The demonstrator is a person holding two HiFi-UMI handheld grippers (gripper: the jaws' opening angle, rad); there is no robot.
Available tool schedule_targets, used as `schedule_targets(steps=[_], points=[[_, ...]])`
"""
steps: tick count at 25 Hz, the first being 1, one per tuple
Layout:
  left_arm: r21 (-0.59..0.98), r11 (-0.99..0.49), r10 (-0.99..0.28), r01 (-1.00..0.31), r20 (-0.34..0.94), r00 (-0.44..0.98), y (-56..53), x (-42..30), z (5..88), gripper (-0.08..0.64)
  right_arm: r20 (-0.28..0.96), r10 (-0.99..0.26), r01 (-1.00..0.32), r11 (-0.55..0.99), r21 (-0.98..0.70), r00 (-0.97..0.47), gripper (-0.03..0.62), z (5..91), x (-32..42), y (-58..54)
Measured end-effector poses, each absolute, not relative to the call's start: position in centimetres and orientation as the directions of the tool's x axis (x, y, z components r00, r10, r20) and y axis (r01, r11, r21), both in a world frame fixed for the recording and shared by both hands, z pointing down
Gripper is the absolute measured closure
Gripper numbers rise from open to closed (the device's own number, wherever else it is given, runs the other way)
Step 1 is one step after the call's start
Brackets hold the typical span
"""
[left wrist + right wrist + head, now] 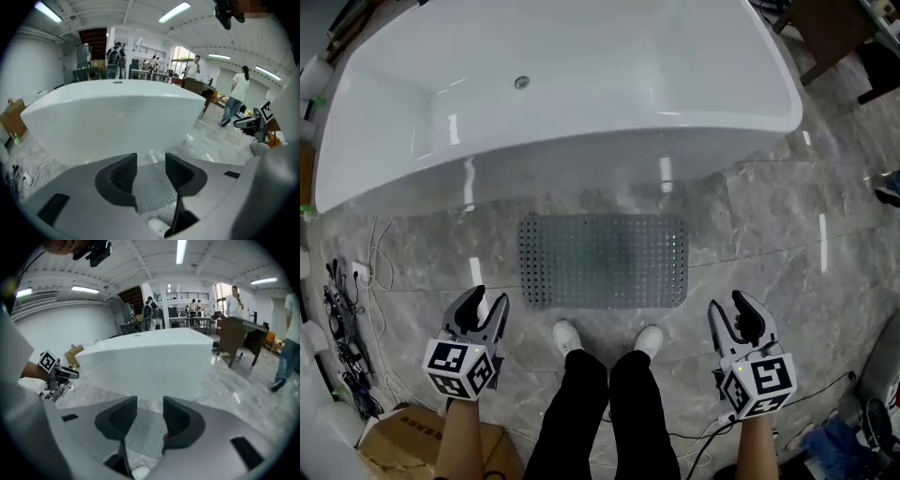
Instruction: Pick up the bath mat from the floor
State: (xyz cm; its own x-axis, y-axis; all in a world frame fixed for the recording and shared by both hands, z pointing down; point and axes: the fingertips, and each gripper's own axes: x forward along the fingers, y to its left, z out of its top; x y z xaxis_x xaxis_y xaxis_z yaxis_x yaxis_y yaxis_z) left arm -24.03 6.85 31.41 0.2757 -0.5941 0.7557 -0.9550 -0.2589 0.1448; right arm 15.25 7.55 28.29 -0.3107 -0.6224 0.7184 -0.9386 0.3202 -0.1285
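Note:
The grey, hole-dotted bath mat point(603, 261) lies flat on the marble floor in front of the white bathtub point(581, 84). My left gripper point(486, 305) hovers over the floor near the mat's front left corner, jaws open and empty. My right gripper point(728, 311) hangs beyond the mat's front right corner, also open and empty. In the left gripper view the bath mat point(152, 187) shows through the gap of the left gripper point(151, 171). The right gripper view shows the bath mat point(145, 430) the same way, between the dark pads of the right gripper point(150, 416). Neither gripper touches the mat.
The person's white shoes point(566, 336) stand just in front of the mat's near edge. Cables and a power strip point(356, 281) lie on the floor at the left, with a cardboard box point(394, 441) at the bottom left. Several people stand far behind the tub point(117, 117).

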Motion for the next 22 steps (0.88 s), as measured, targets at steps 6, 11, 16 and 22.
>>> schedule_targets(steps=[6,11,16,22], points=[[0.129,-0.179,-0.508,-0.975,0.837,0.204,8.0,-27.7,48.0,0.351,0.804,-0.519,-0.940,0.314,-0.134,-0.288,0.362,44.6,15.1,9.0],[0.069,-0.155,-0.448,-0.985,0.884,0.133,7.8,-31.1,61.1,0.307,0.853,-0.446,-0.945,0.291,-0.147,-0.270,0.340,57.5,15.9,9.7],[0.015,-0.193,-0.376,-0.981,0.922,0.088,7.8,-33.9,71.8,0.284,0.897,-0.379,-0.961,0.237,-0.144,-0.228,0.320,69.3,17.4,10.8],[0.006,-0.198,-0.325,-0.980,0.943,0.071,8.9,-35.8,81.1,0.268,0.931,-0.346,-0.985,0.156,-0.068,-0.119,0.305,78.4,21.1,11.6]])
